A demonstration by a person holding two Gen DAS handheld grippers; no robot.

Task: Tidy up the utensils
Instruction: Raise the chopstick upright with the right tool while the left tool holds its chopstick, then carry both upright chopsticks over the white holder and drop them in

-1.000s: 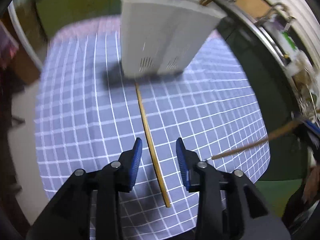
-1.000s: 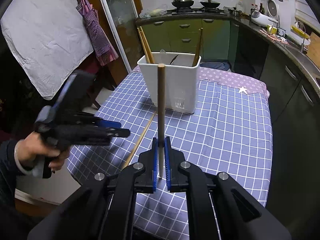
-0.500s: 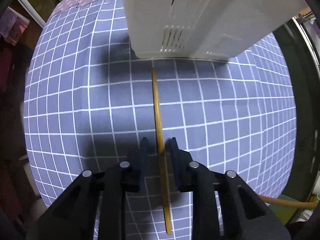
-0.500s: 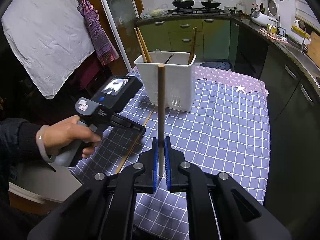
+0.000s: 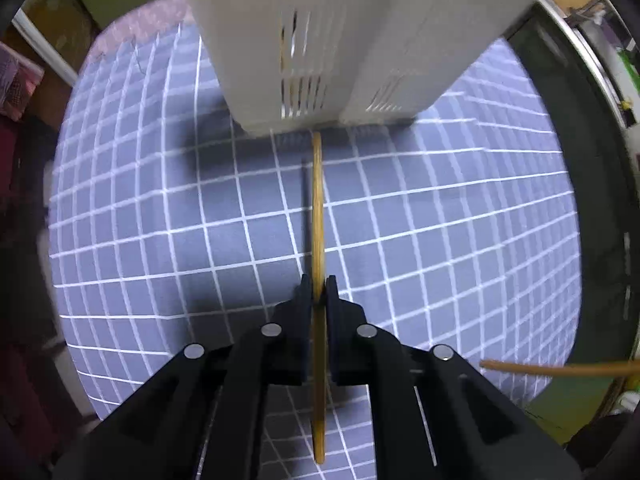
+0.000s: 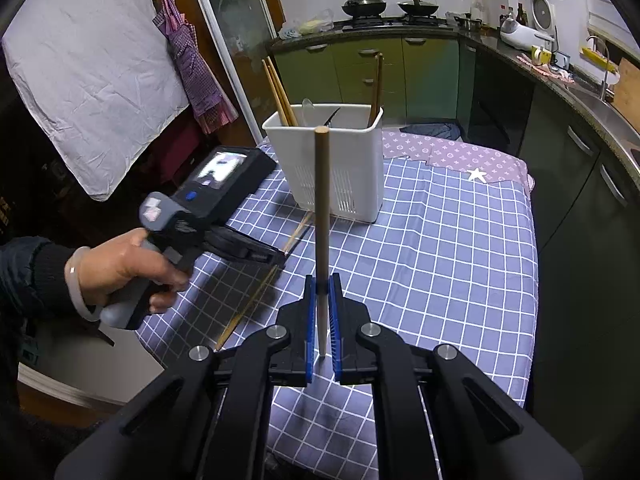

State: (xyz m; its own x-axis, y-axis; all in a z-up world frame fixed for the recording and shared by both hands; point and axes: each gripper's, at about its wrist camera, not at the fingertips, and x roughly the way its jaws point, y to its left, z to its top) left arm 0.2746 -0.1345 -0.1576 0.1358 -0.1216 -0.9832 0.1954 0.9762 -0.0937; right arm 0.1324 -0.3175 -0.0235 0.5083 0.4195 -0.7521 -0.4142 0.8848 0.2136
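Left gripper: now clamped on the yellow chopstick, jaws together around it; a second ago open wide on both sides of it, and higher above the checked cloth. Chopstick flat on the cloth, far end touching the base of the white holder. Right gripper: as before, shut on a brown chopstick standing upright. Left hand lower and nearer the table than earlier.

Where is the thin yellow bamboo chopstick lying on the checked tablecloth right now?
In the left wrist view the thin yellow bamboo chopstick lies on the blue checked tablecloth, its far tip at the white plastic utensil caddy, pinched by the left gripper.
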